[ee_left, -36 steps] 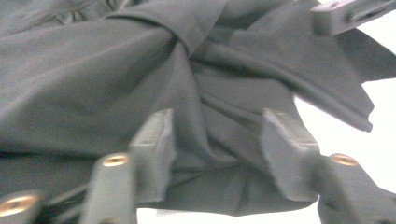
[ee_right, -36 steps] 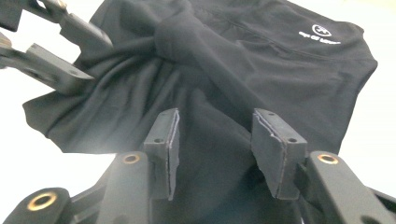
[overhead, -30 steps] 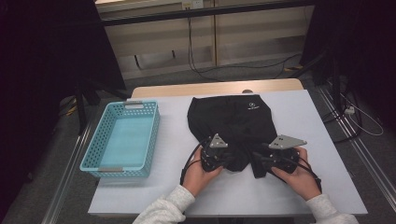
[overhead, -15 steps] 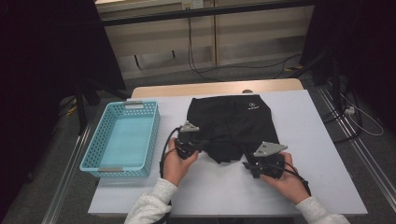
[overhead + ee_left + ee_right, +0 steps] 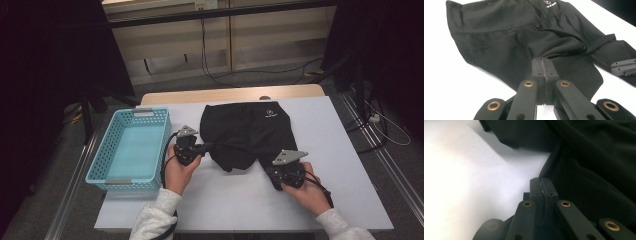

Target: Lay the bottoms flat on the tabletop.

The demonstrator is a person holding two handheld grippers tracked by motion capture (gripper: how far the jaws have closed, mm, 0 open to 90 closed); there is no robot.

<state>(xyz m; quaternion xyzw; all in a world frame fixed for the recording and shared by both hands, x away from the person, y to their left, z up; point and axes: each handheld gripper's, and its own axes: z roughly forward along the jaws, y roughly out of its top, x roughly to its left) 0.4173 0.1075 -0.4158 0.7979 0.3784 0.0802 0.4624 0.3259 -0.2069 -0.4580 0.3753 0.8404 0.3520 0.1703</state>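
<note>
Black shorts point(image 5: 247, 132) lying at centre frame on the bench point(image 5: 345, 150), waistband pointing toward the top. Left tongs point(image 5: 206, 146) and right tongs point(image 5: 272, 172) each pinching a leg hem (both pressed together).

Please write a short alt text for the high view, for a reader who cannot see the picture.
A person's two hands hold black tongs, both shut on a black garment spread on a white table: the left tongs at its left edge, the right tongs at its near right corner. An empty turquoise basket stands at the left.
</note>
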